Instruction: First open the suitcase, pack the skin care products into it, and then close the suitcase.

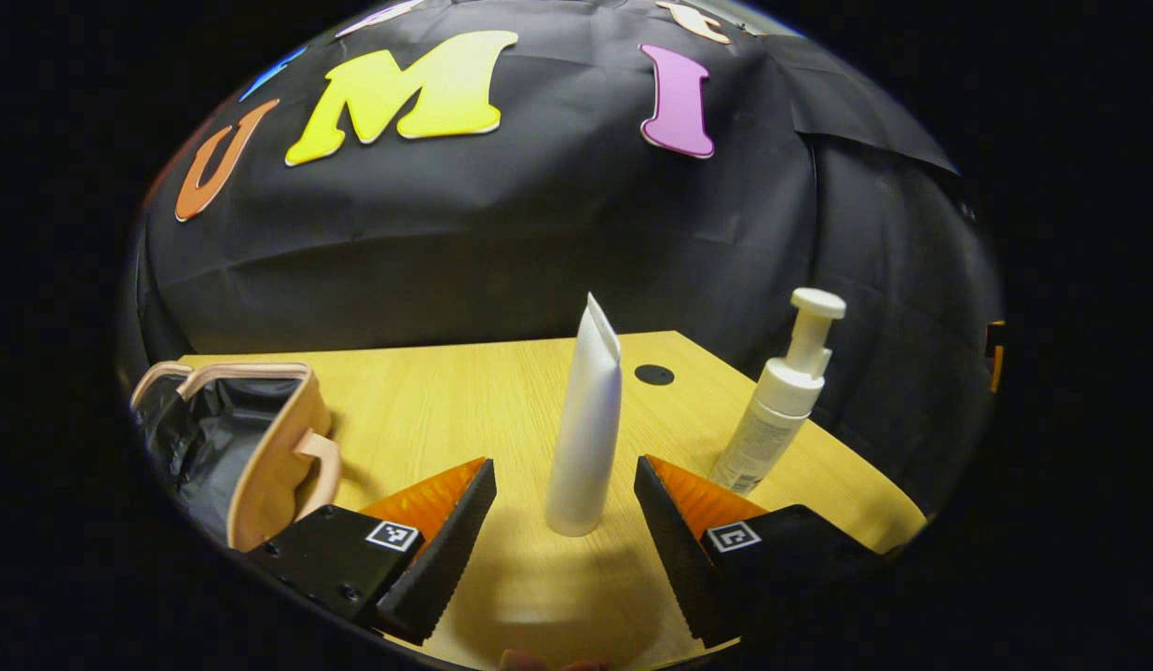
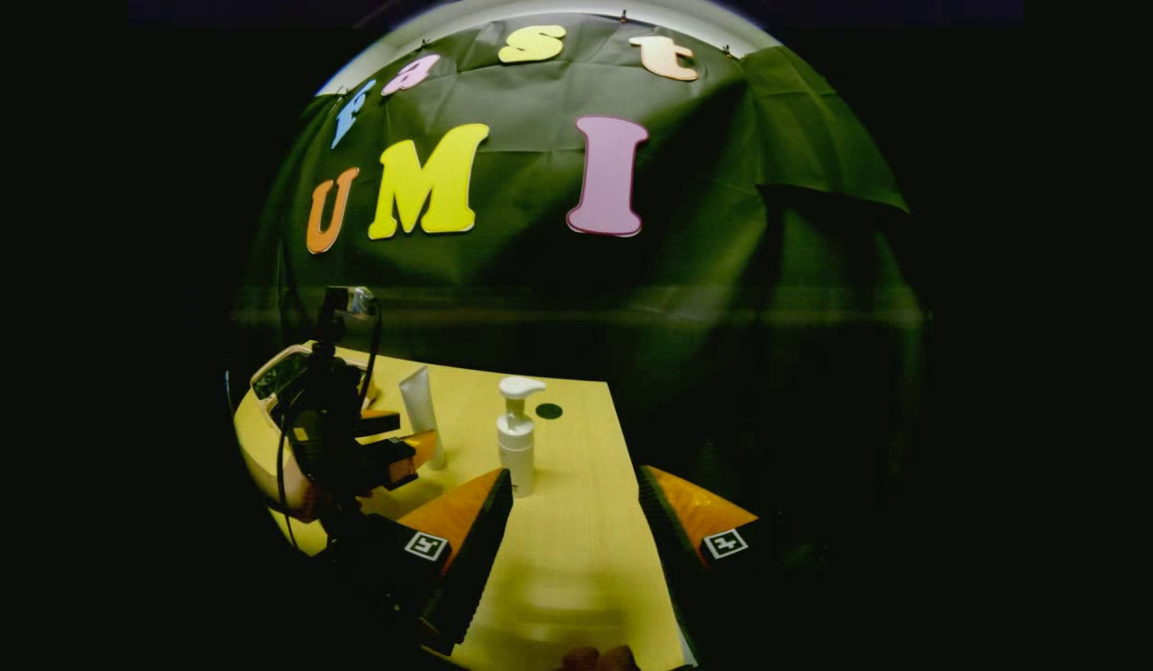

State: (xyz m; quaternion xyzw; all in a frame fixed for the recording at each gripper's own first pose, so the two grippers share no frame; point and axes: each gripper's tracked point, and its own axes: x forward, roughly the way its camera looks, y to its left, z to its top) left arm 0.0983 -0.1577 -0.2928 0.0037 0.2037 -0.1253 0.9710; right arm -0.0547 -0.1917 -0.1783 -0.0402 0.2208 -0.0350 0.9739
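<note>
A white tube (image 1: 585, 424) stands upright on its cap on the wooden table (image 1: 446, 410), between the spread fingers of my left gripper (image 1: 565, 475), which is open and not touching it. To its right stands a white pump bottle (image 1: 781, 396). The small pink suitcase (image 1: 250, 438) lies open at the left, its dark lining showing. In the right gripper view my right gripper (image 2: 576, 485) is open over the table's near edge with nothing between its fingers. Ahead of it stand the pump bottle (image 2: 517, 433) and the tube (image 2: 418, 401), with the left gripper (image 2: 390, 452) around the tube and the suitcase (image 2: 259, 429) behind.
A round black hole (image 1: 653, 375) sits in the table near its far right corner. The table's right edge (image 1: 818, 429) runs close behind the pump bottle. A camera (image 2: 348, 303) and cables ride on top of the left gripper.
</note>
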